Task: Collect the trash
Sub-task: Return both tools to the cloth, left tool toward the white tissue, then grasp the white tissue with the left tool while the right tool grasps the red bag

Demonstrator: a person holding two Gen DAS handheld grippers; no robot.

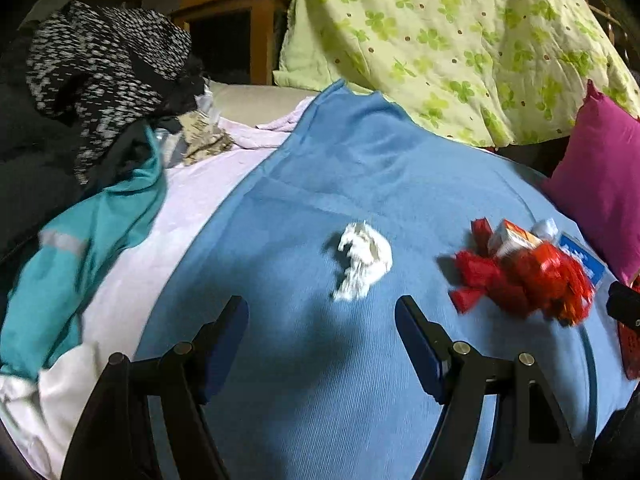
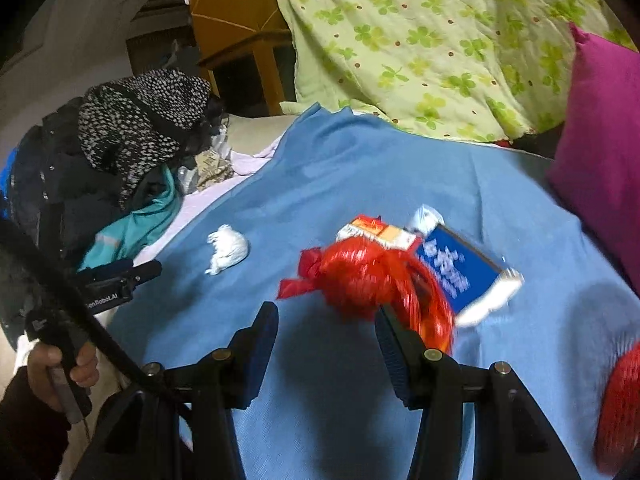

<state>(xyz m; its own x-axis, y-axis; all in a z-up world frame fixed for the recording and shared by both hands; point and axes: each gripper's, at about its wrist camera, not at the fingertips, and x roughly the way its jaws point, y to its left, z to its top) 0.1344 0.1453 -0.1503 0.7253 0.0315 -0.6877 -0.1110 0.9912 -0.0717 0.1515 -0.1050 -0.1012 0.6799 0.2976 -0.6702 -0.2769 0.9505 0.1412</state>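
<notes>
Two grippers over a bed spread with a blue sheet (image 1: 304, 184), both empty. My left gripper (image 1: 322, 320) hangs low above the sheet, fingers spread wide with nothing between them; a crumpled white tissue (image 1: 362, 260) lies just ahead of it, slightly right of centre. My right gripper (image 2: 326, 328) also has its fingers spread apart. A red mesh net bag (image 2: 368, 280) sits on the sheet right at the tip of the right-hand finger; motion blur keeps me from telling whether they touch.

Behind the net, touching it: a small orange-and-white carton (image 2: 380, 234), a blue box (image 2: 460, 272) with white lettering lying tilted, and a second bit of white wrapper (image 2: 426, 216) near the box's far corner. The tissue is well apart to the left of this cluster.

Far edge of the bed: green clover-print quilt (image 1: 460, 40), magenta pillow (image 1: 600, 184) to the right, heap of dark and teal clothes (image 1: 96, 120) to the left.
</notes>
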